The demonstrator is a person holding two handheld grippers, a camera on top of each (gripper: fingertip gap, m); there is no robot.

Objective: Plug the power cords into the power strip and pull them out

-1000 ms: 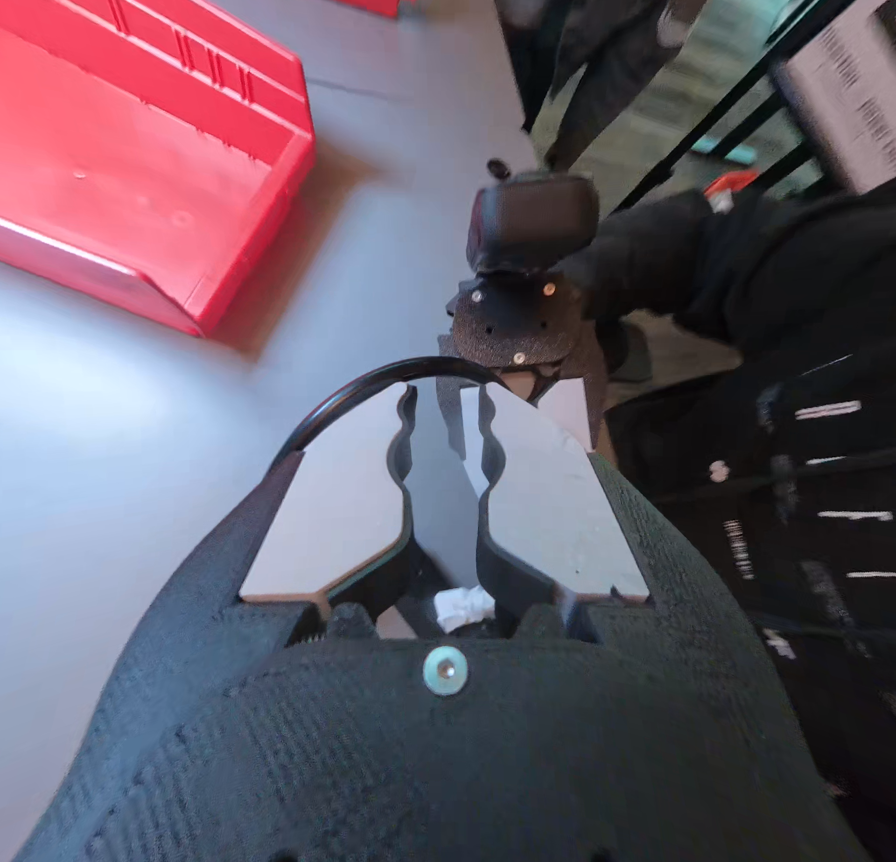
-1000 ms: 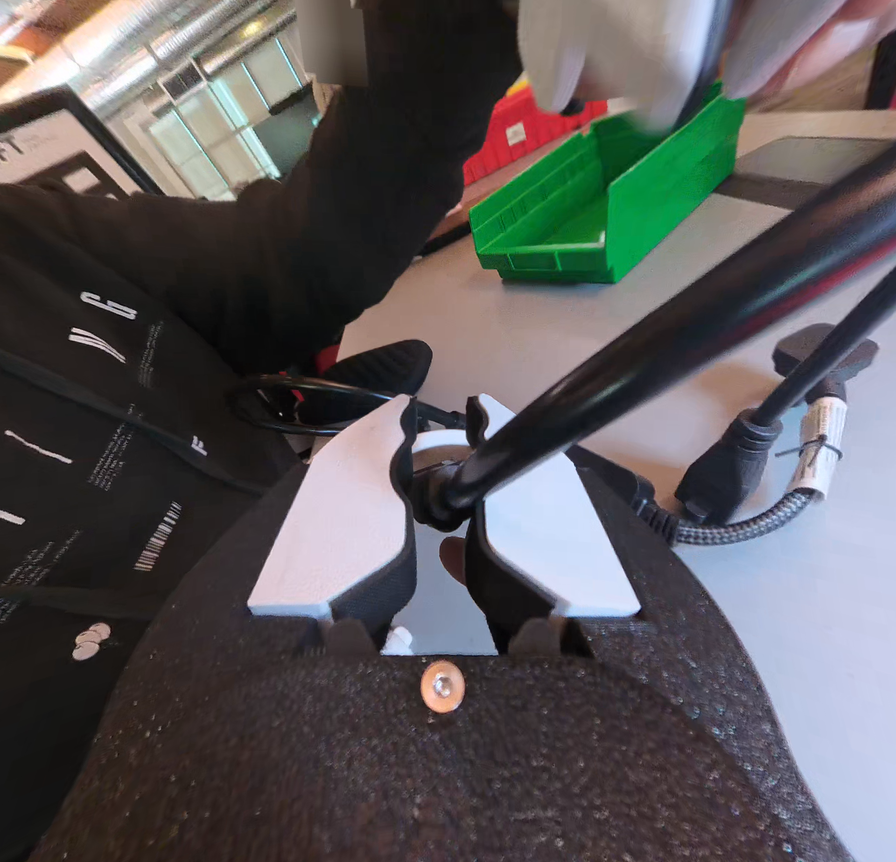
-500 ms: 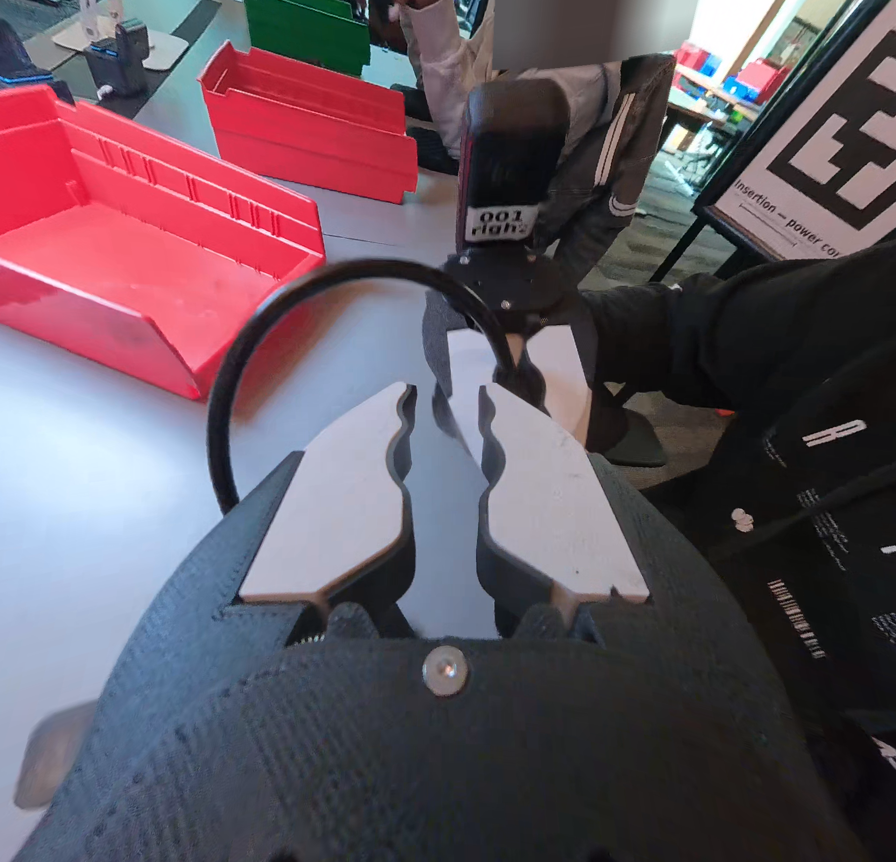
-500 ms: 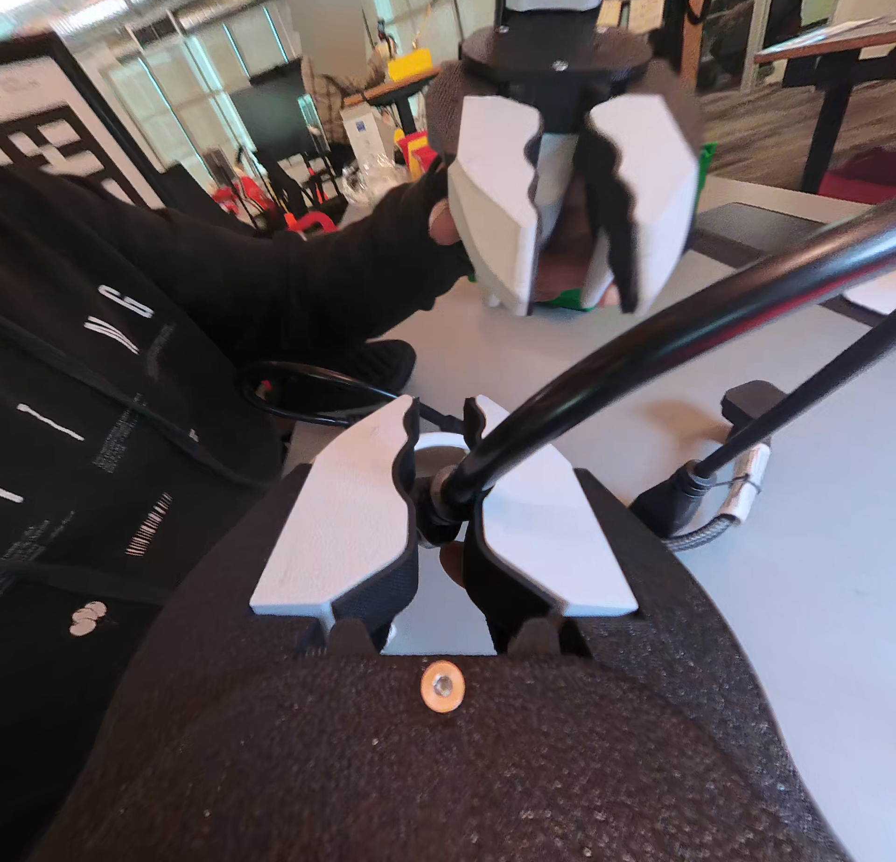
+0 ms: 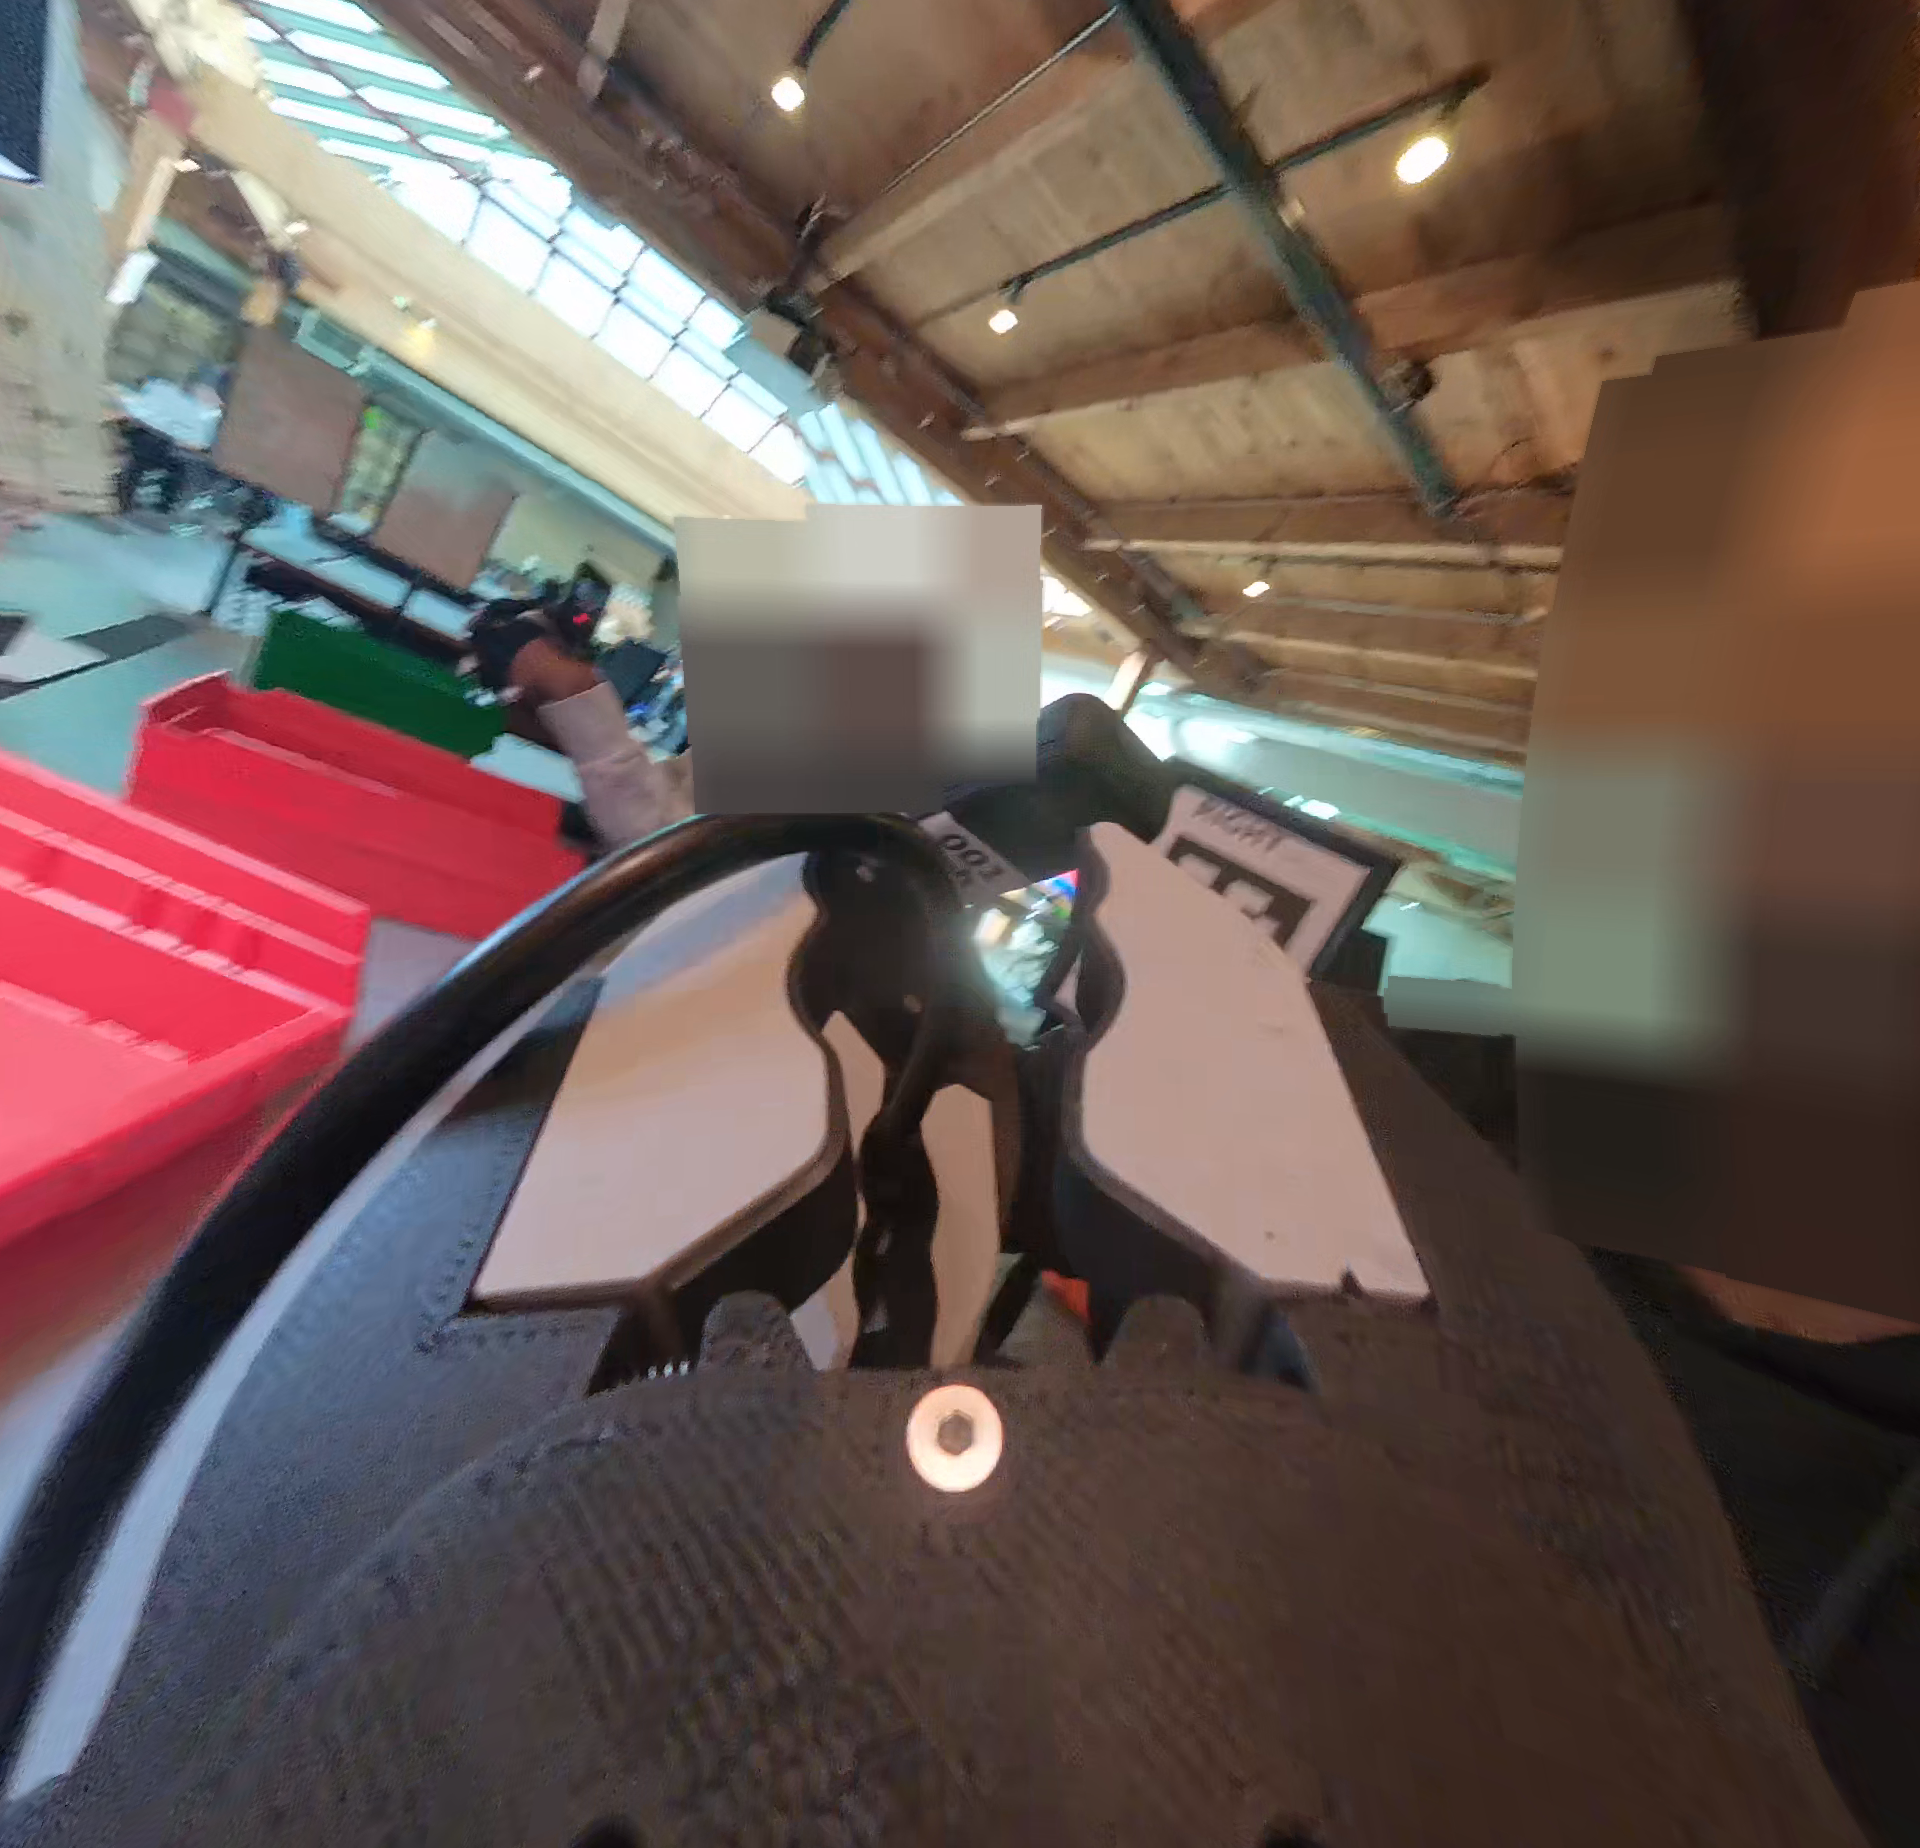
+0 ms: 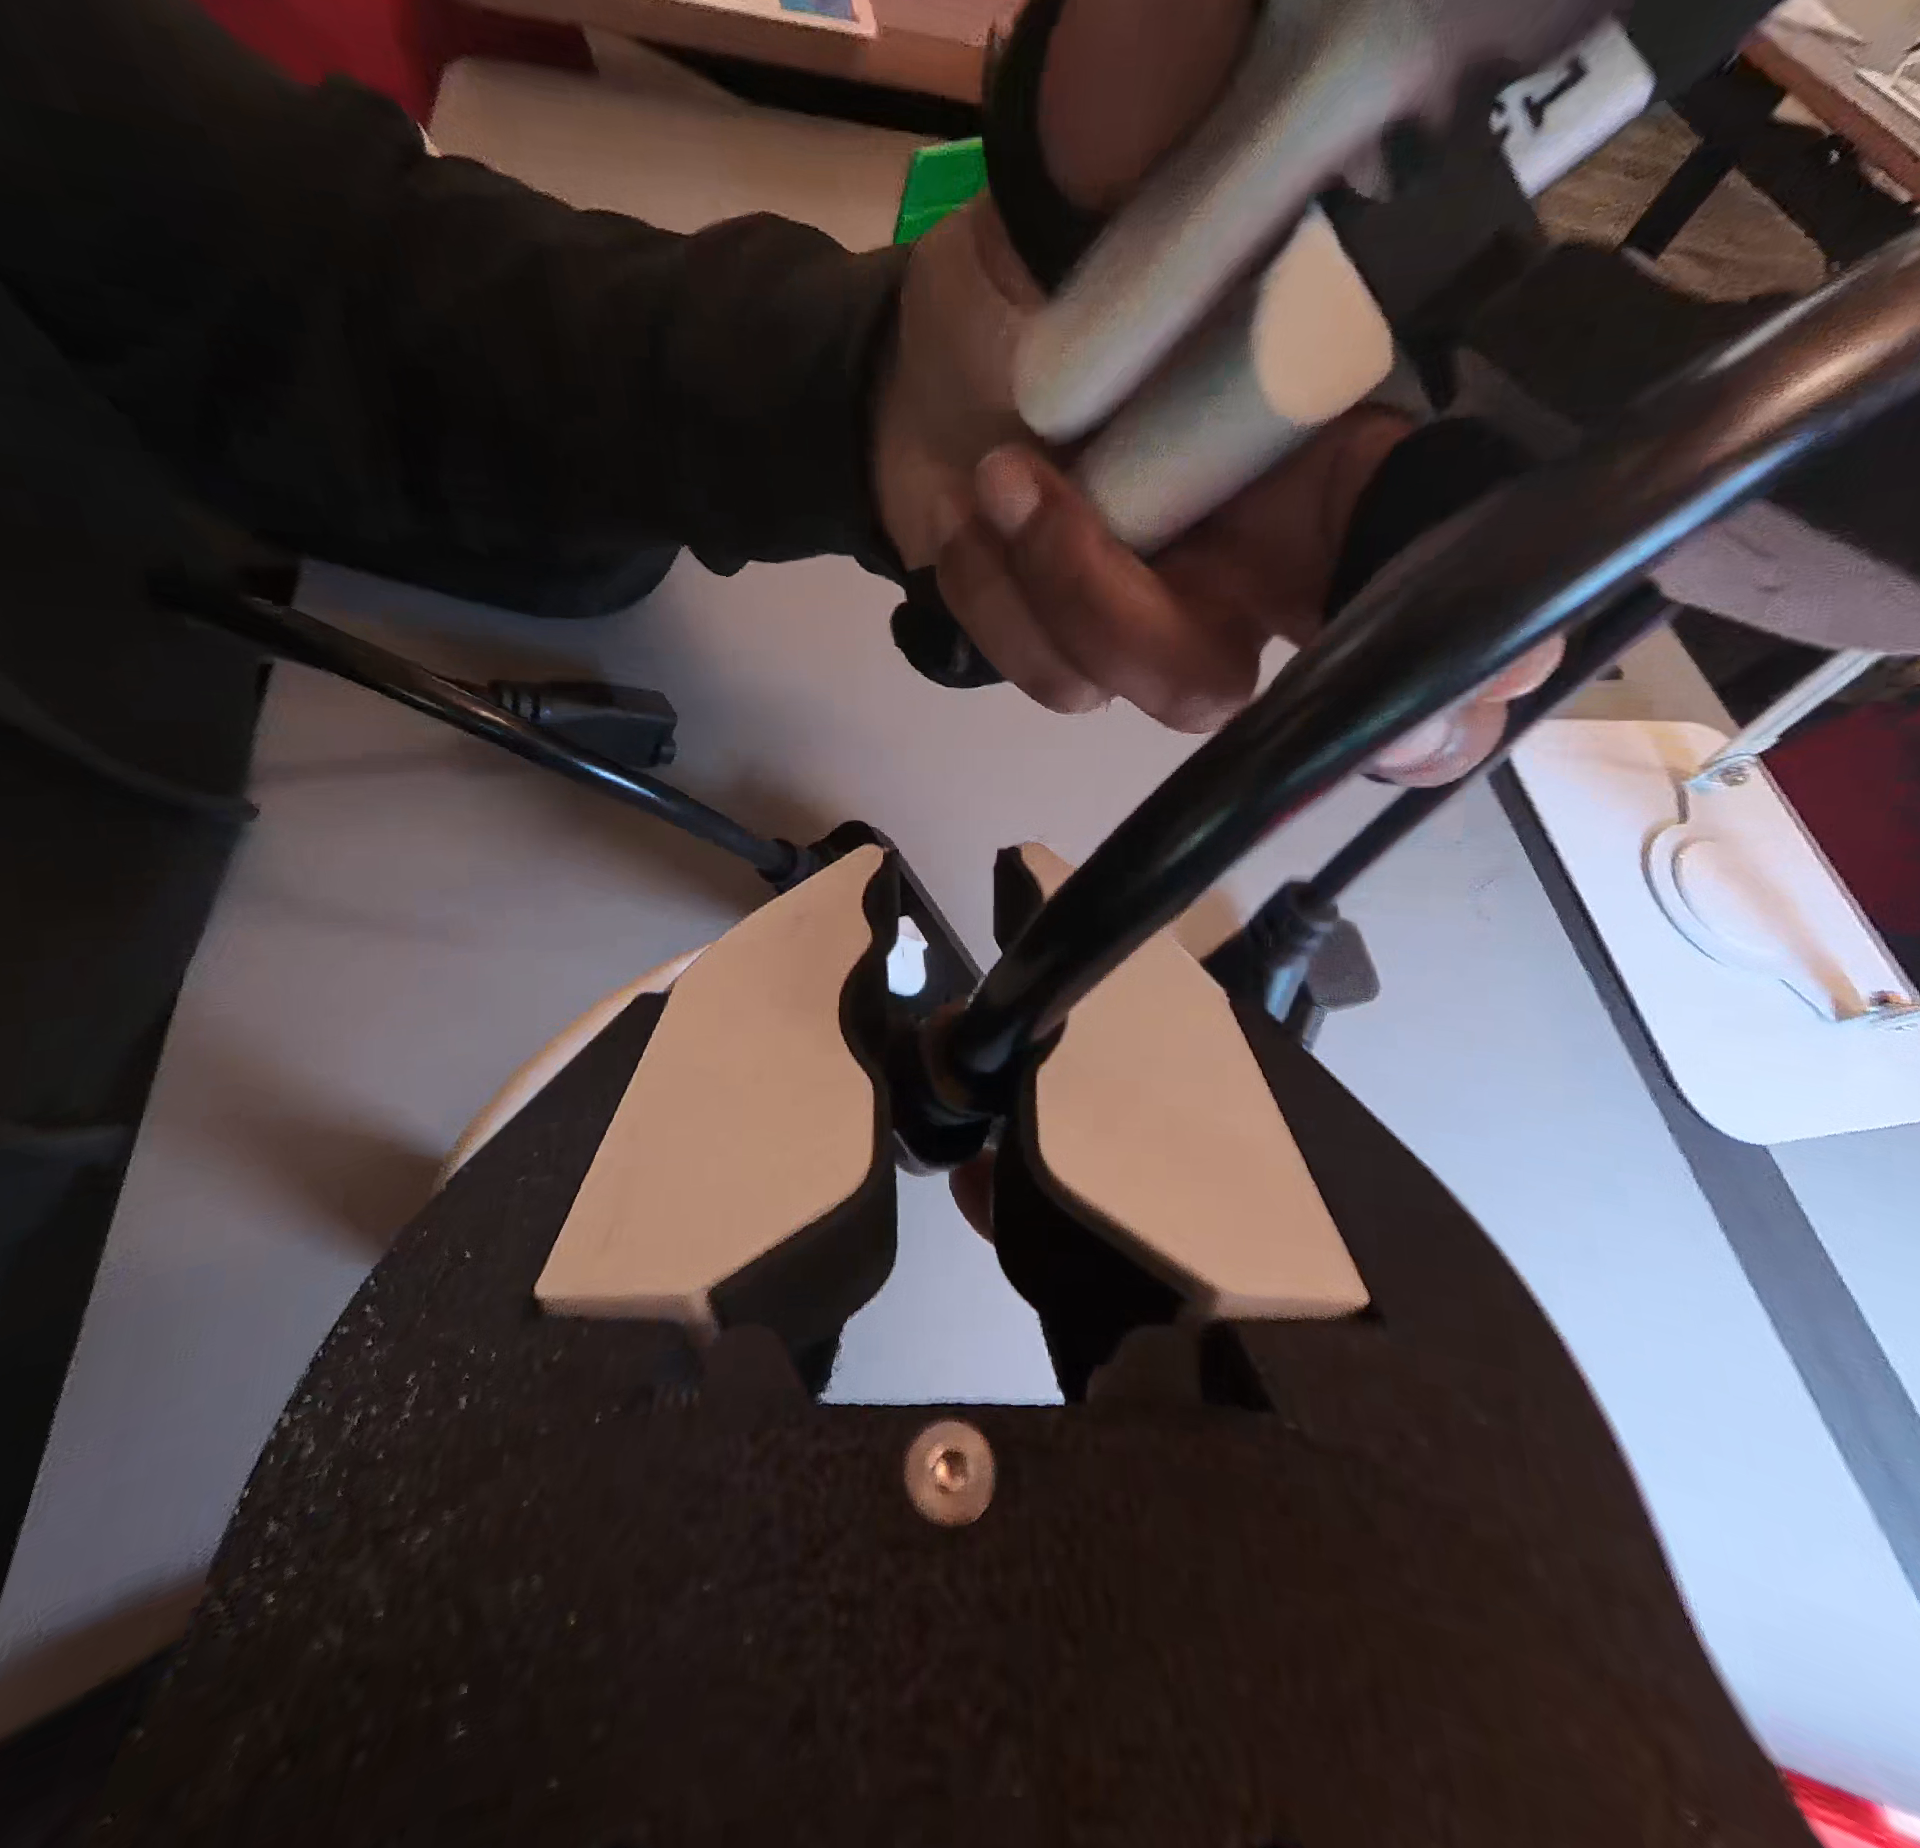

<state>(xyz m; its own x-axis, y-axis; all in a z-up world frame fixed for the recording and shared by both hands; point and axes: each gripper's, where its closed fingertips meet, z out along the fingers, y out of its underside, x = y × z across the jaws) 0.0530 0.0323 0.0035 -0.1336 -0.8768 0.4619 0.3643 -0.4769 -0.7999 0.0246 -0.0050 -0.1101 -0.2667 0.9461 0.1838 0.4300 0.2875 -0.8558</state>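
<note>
- The right gripper [image 6: 940, 1009] was closed on a black power cord plug [image 6: 935, 1097], held just above the grey table [image 6: 416, 967]; its cord [image 6: 1455, 614] rose toward the upper right.
- The left gripper [image 5: 940, 1009] pointed upward with its fingers [image 5: 686, 1102] narrowly apart; no object was seen clamped, though whether they nipped anything could not be told.
- A black cord loop [image 5: 436, 1019] arched over the left gripper's left finger.
- Just beyond the right gripper lay two loose connectors [image 6: 592, 718], [image 6: 1314, 962], with a white plate [image 6: 1766, 967] at the table's right edge.
- The power strip was not clearly seen in either view.
- Risk, as a judgement: the taut cord could twist the plug in the grip, misaligning the prongs; the left gripper could snag the loop.
- Only the left wrist view showed red bins [image 5: 156, 967], a green bin [image 5: 364, 676] and the ceiling; only the right wrist view showed the tabletop and the hand [image 6: 1039, 551] holding the left gripper.
</note>
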